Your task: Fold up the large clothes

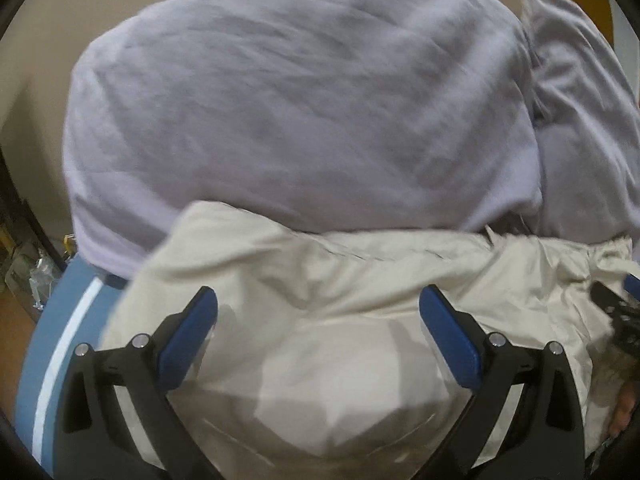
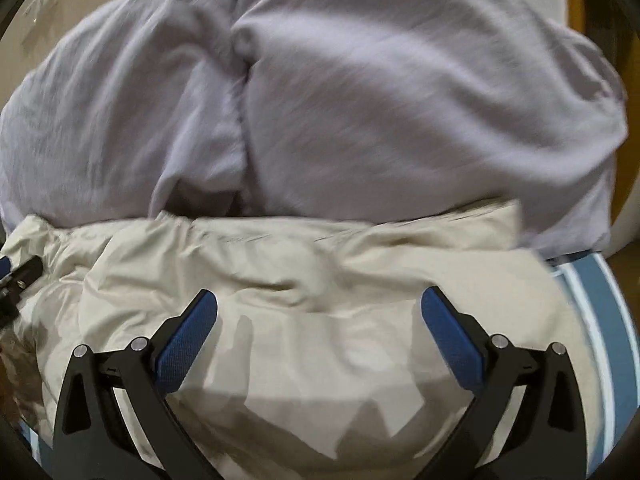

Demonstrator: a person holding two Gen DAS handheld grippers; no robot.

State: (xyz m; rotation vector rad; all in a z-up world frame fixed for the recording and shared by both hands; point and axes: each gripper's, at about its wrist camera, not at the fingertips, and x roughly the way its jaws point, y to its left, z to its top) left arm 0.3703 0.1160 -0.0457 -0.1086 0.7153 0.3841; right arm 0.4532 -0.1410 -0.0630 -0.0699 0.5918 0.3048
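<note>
My left hand-held gripper hovers with its blue-padded jaws apart, holding nothing, over the crumpled cream fabric garment. It lies bunched on the blue surface with white stripes, against a rumpled lavender cloth heaped behind. My right hand-held gripper is likewise spread wide above the same garment. I judge folding has barely begun; next I need an edge or corner in each grip to spread it flat.
</note>
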